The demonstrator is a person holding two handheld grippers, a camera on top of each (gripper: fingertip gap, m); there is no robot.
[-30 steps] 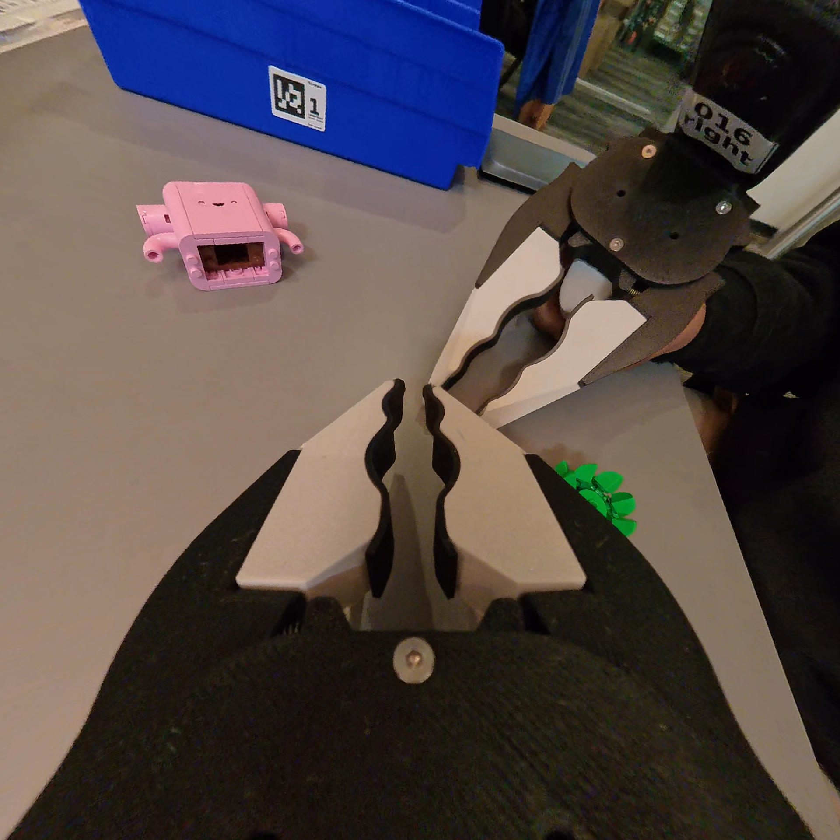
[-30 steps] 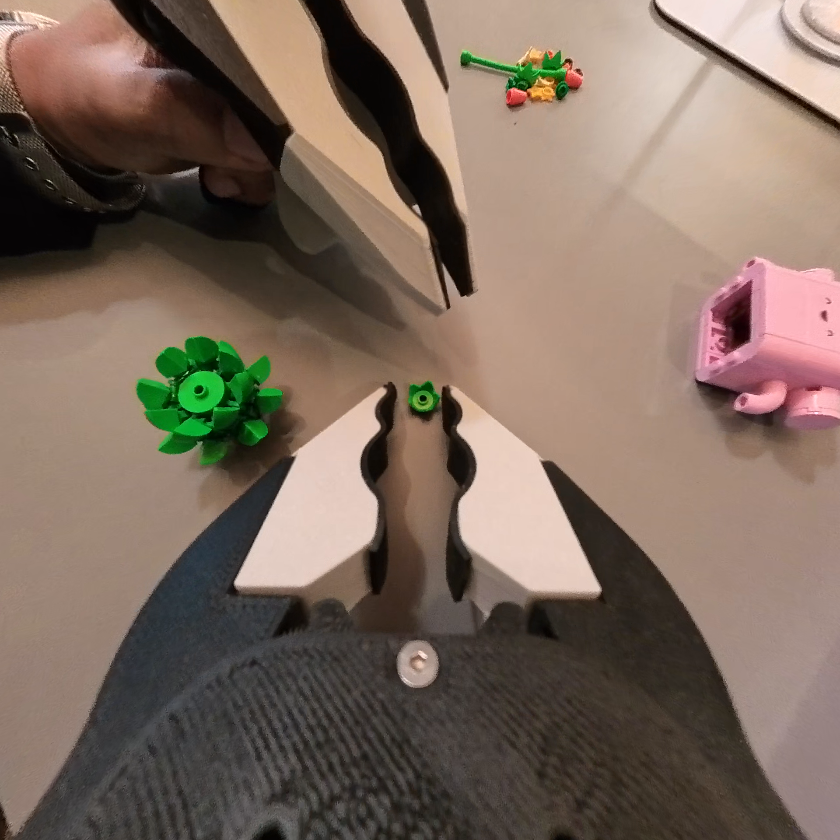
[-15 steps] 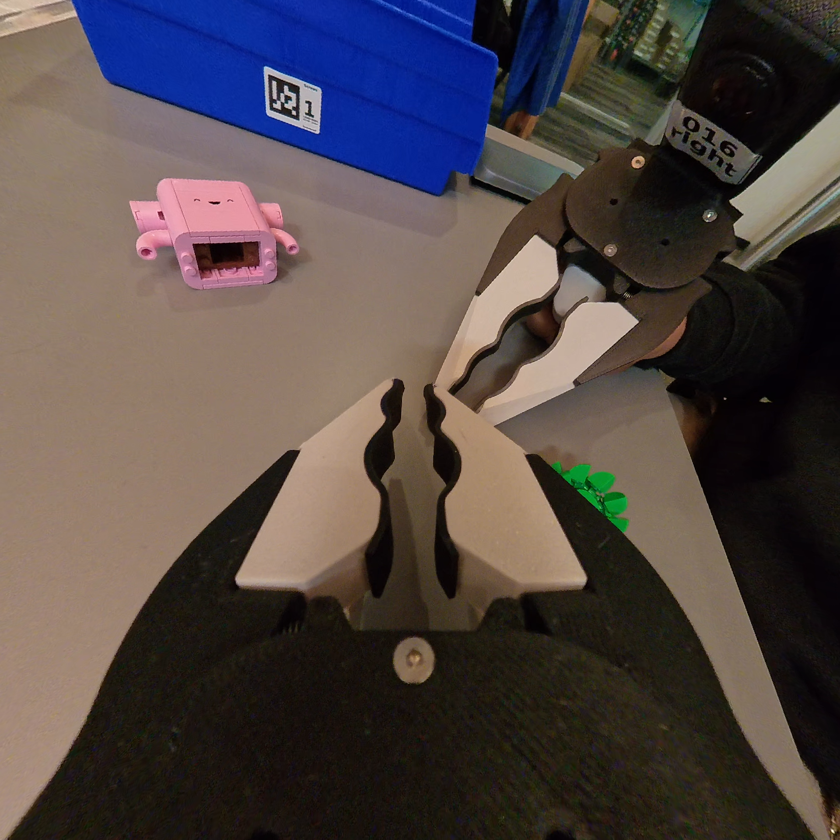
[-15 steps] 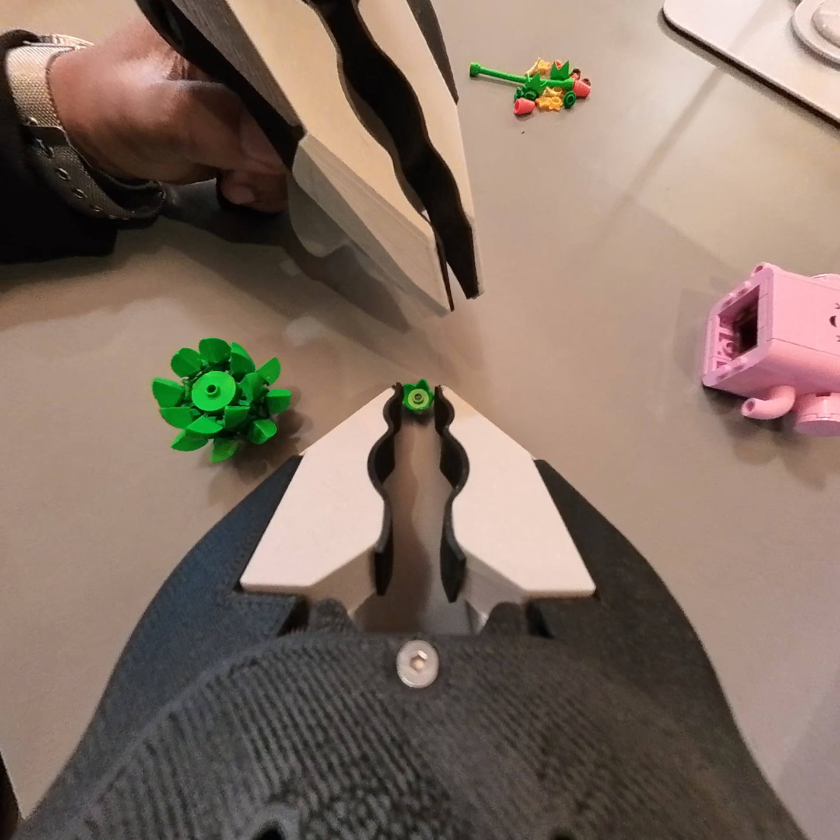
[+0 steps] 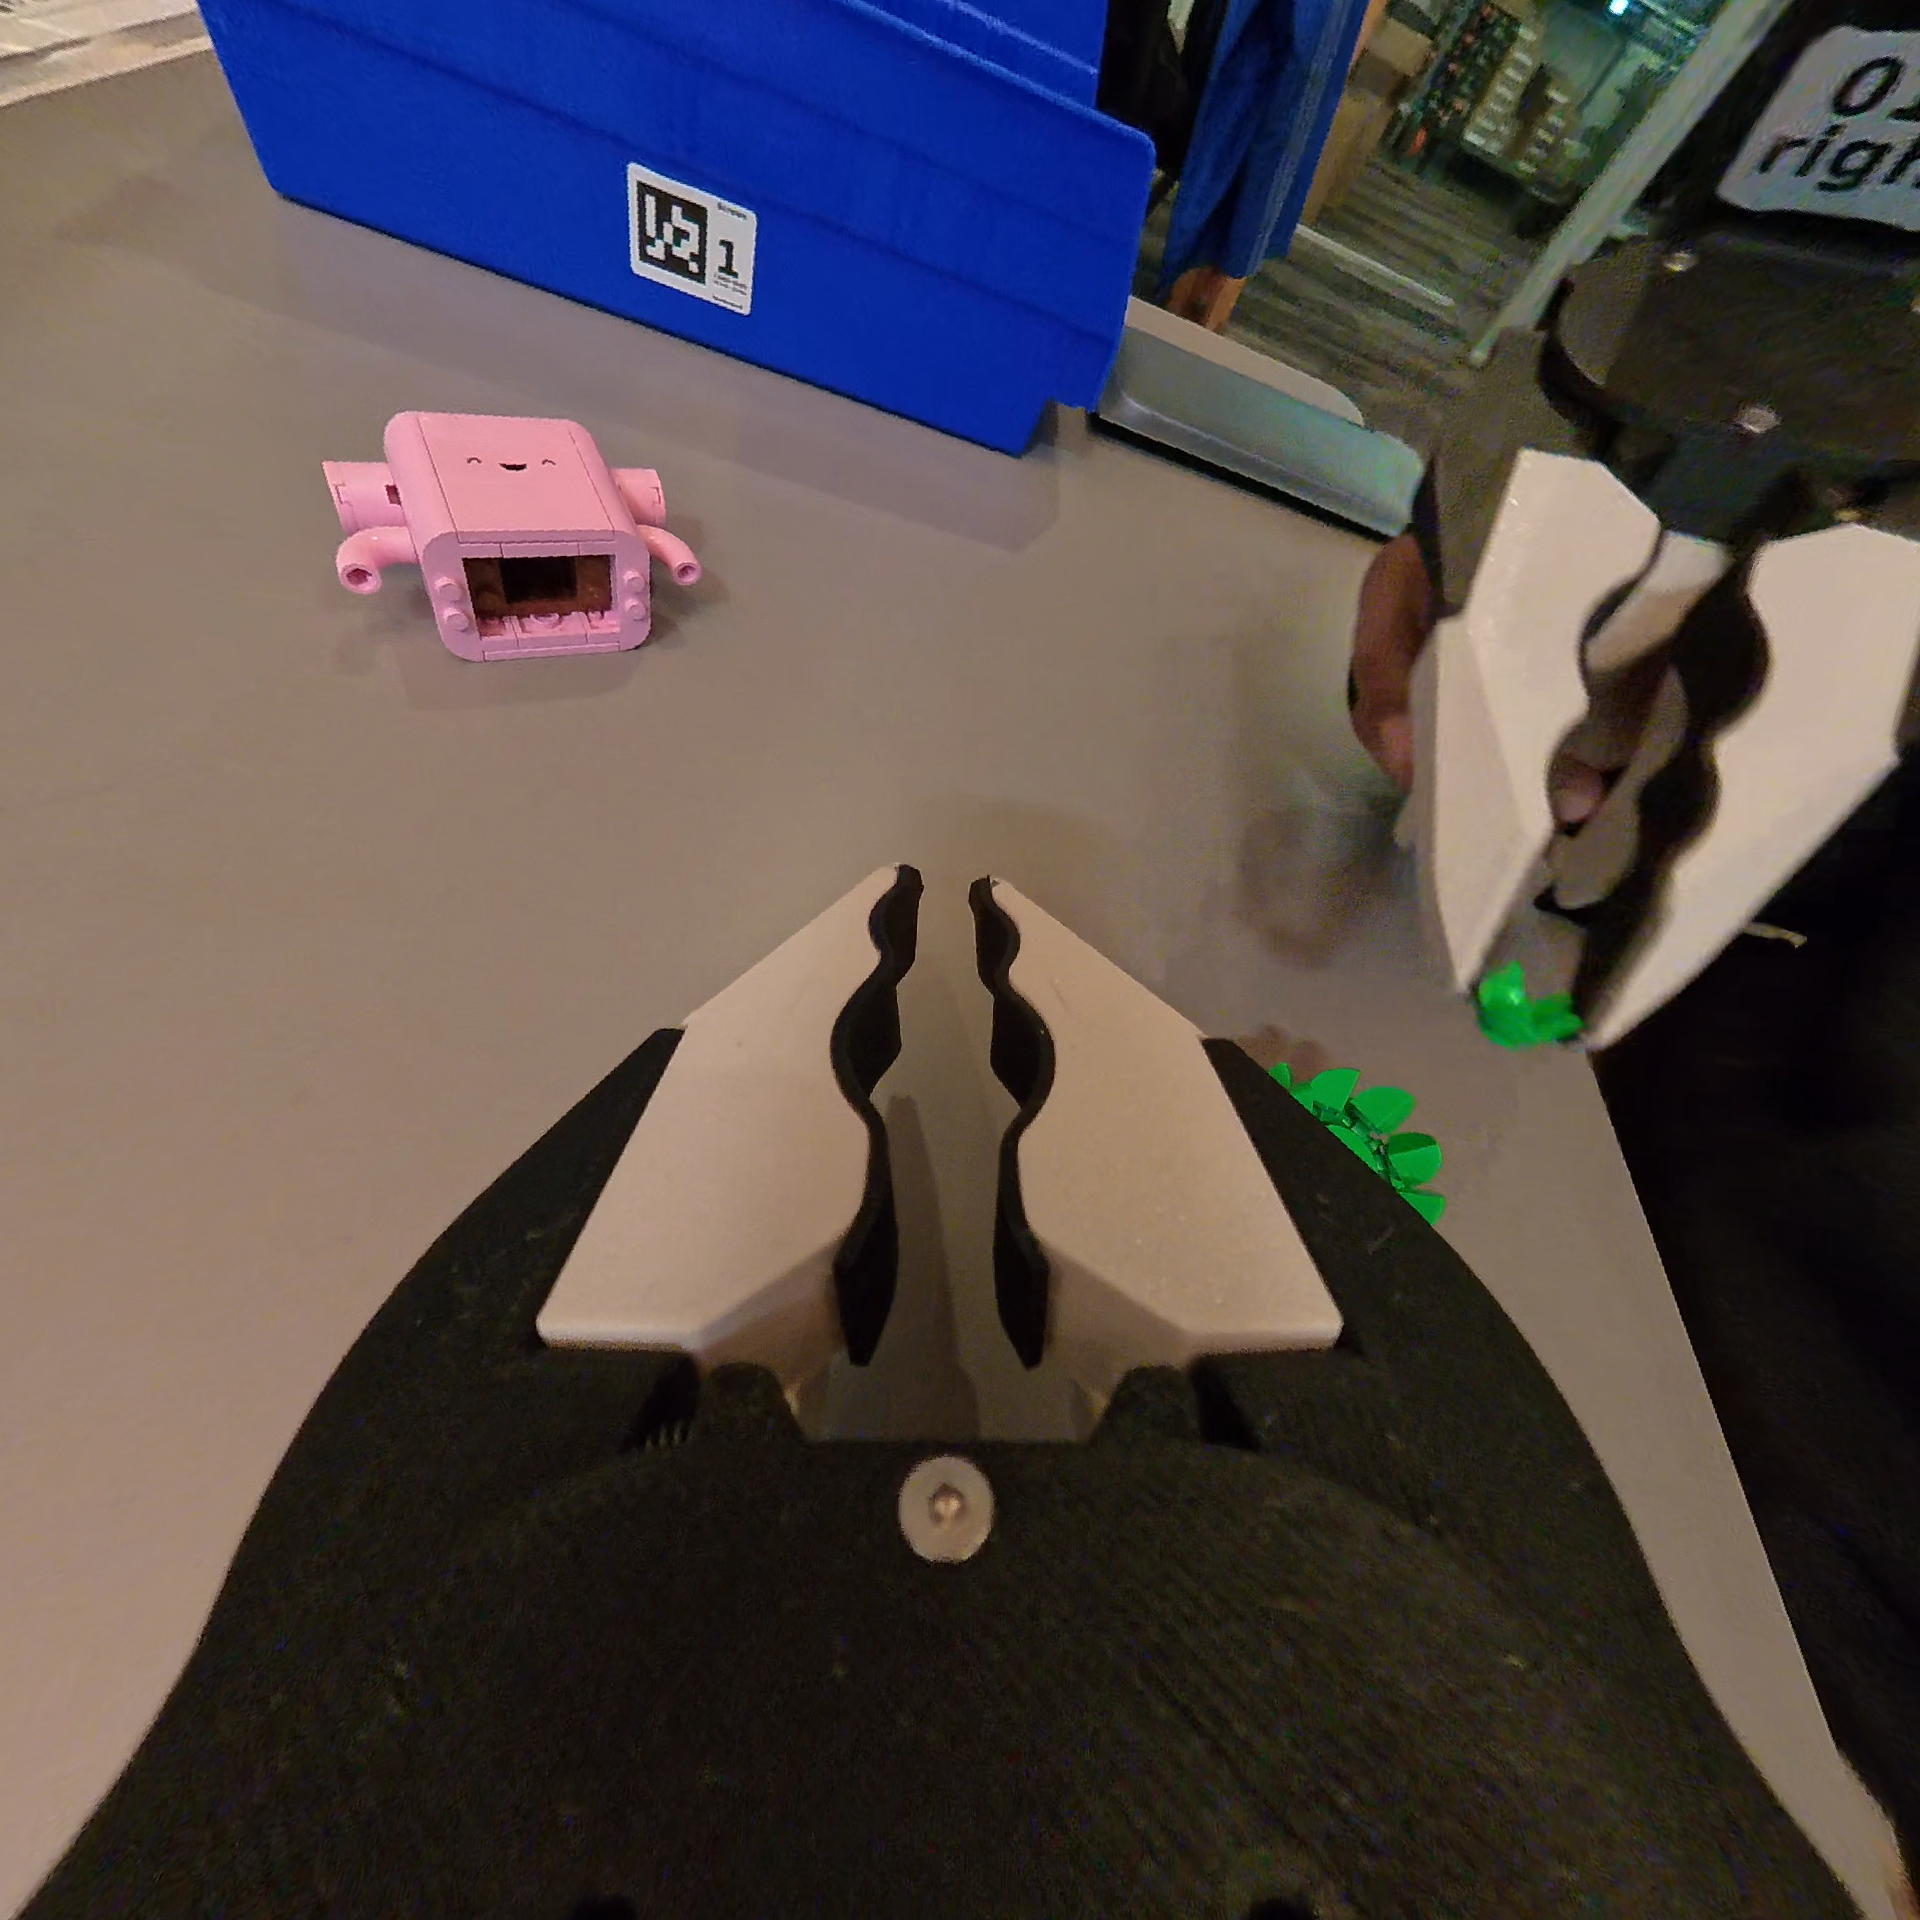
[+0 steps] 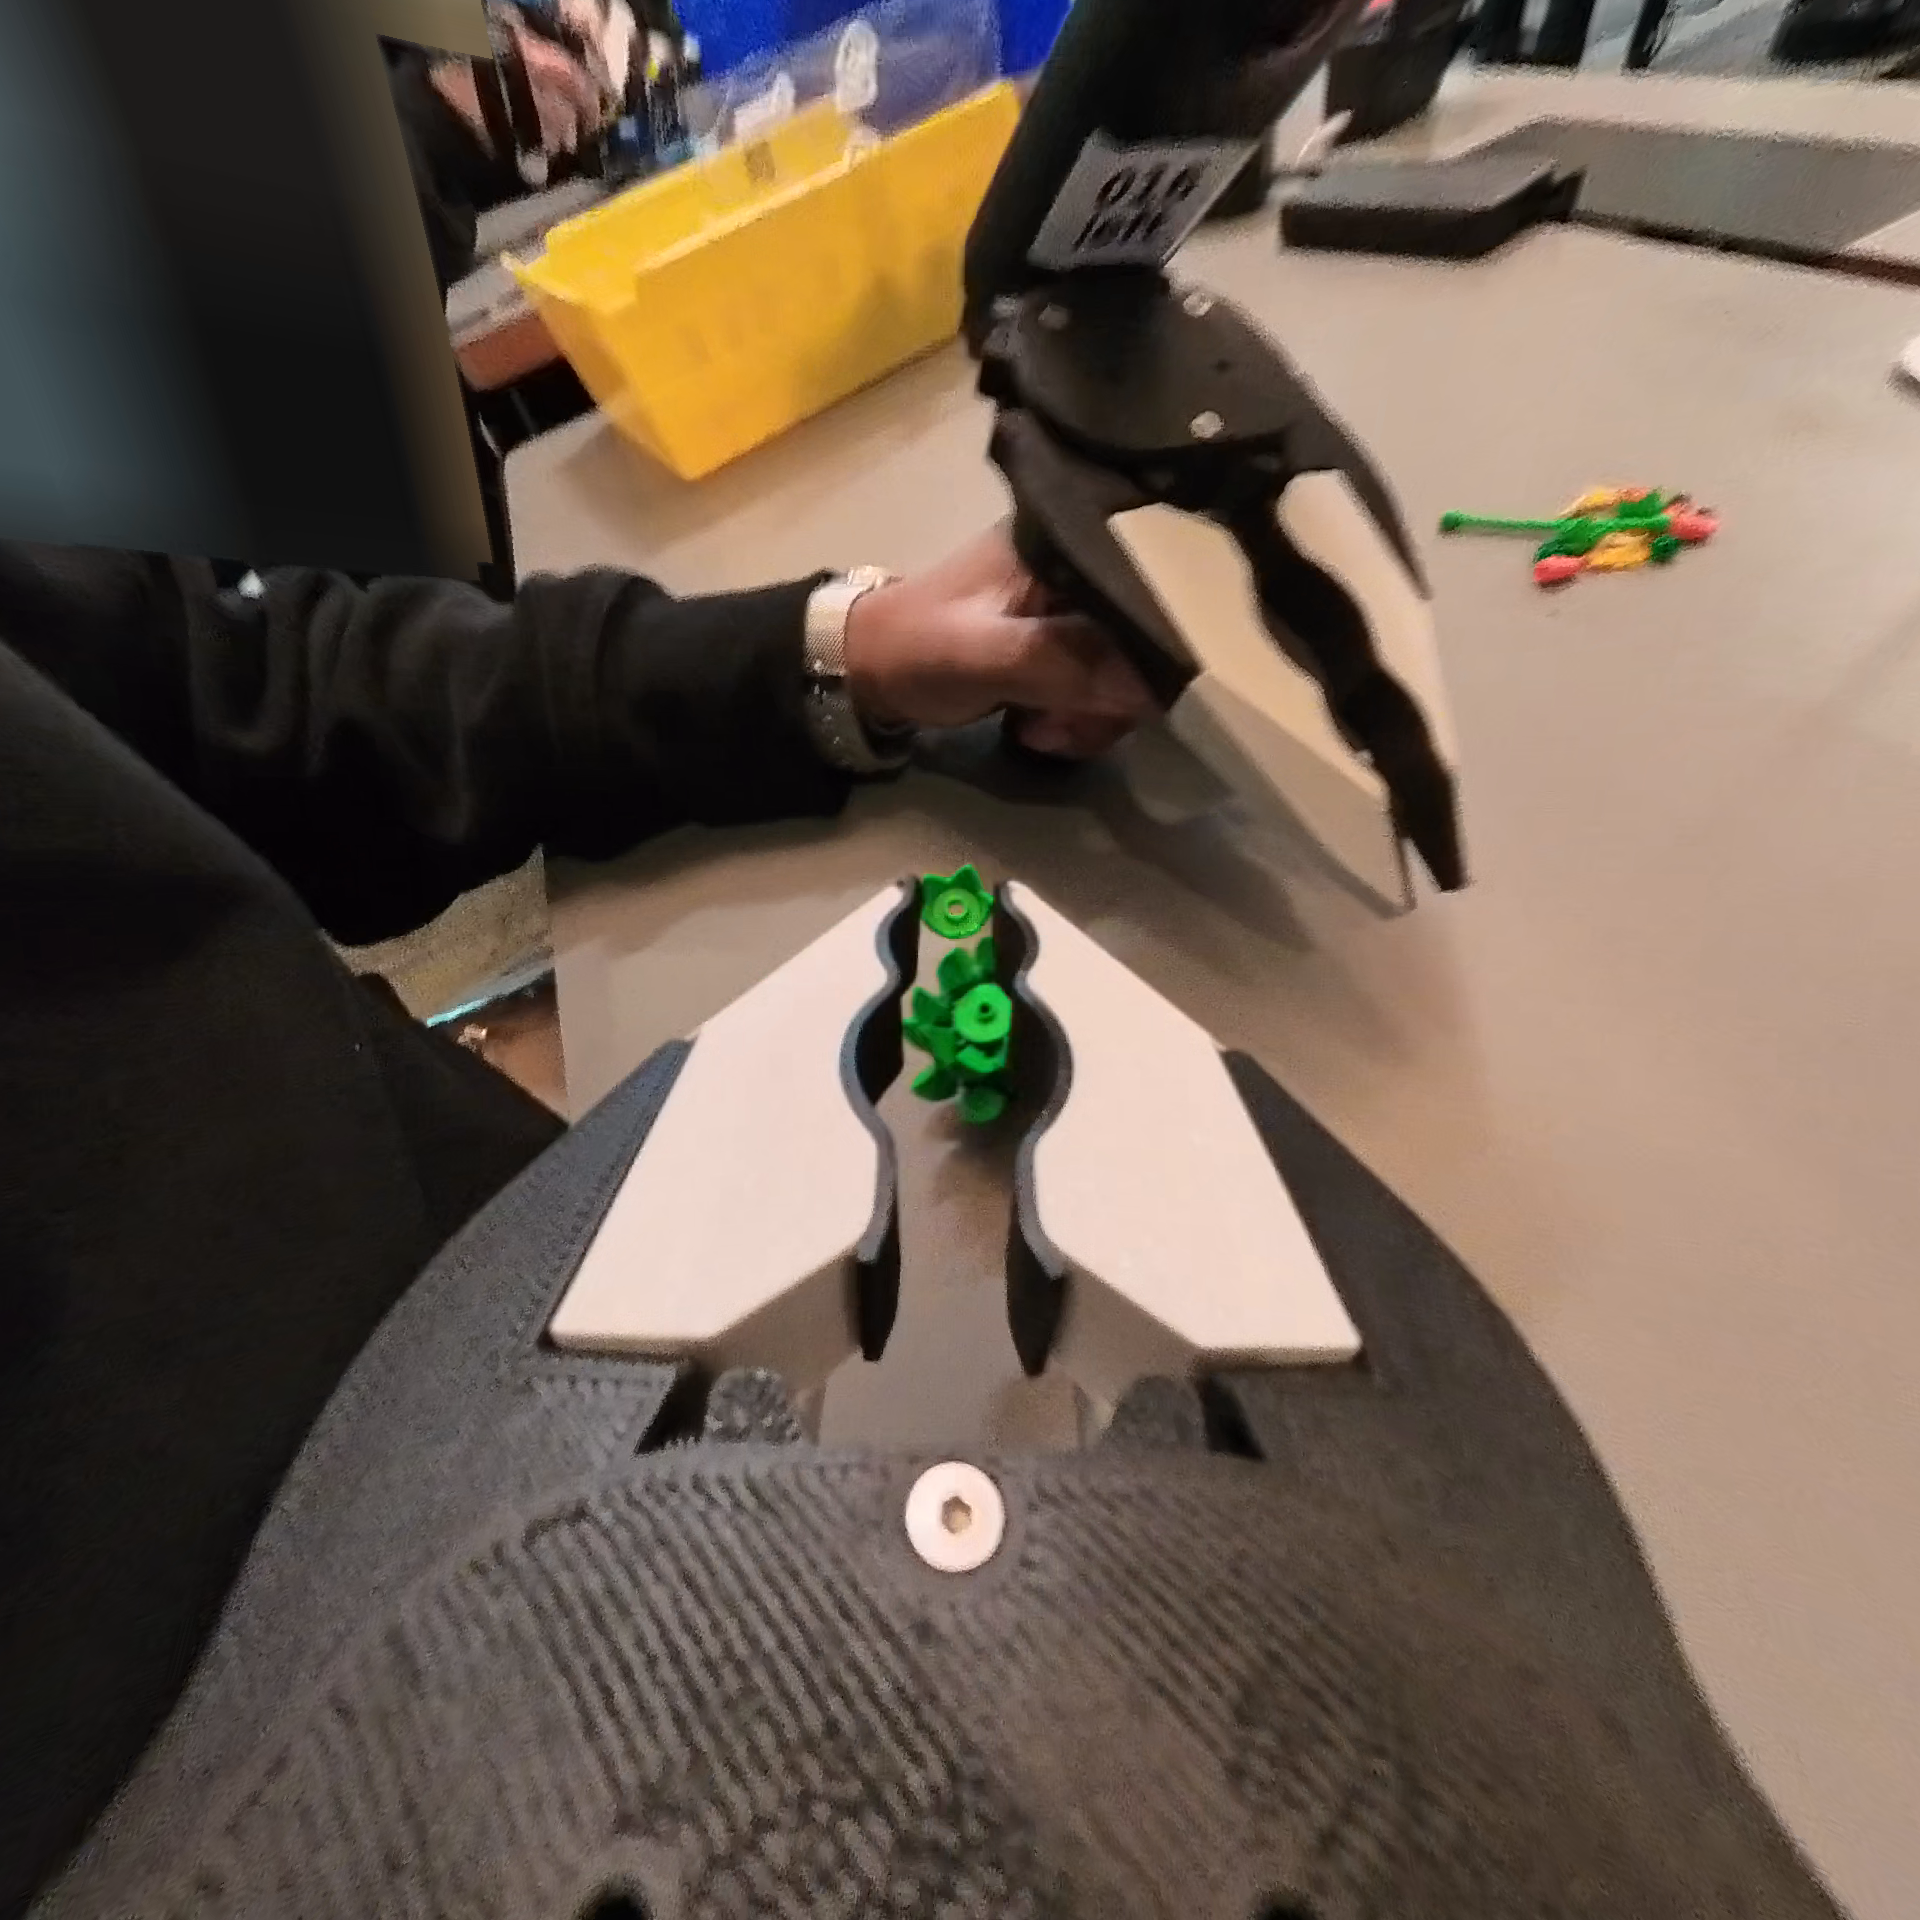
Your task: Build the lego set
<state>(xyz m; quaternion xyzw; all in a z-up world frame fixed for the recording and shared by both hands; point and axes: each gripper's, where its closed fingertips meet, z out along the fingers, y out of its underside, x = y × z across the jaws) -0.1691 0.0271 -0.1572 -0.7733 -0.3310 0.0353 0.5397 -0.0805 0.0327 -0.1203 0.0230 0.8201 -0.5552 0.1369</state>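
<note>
A: Holding the small green leaf piece (image 6: 953, 907) at its very tips, the right gripper (image 6: 957, 902) hangs above the leafy green rosette (image 6: 961, 1049) on the table (image 6: 1558, 935).

B: Line it up with the rosette's centre stud, then press straight down. The left gripper (image 5: 944, 885), slightly parted and empty, could steady the rosette.

Dim indoor light (soft shadows); motion blur, warped edges.
</note>
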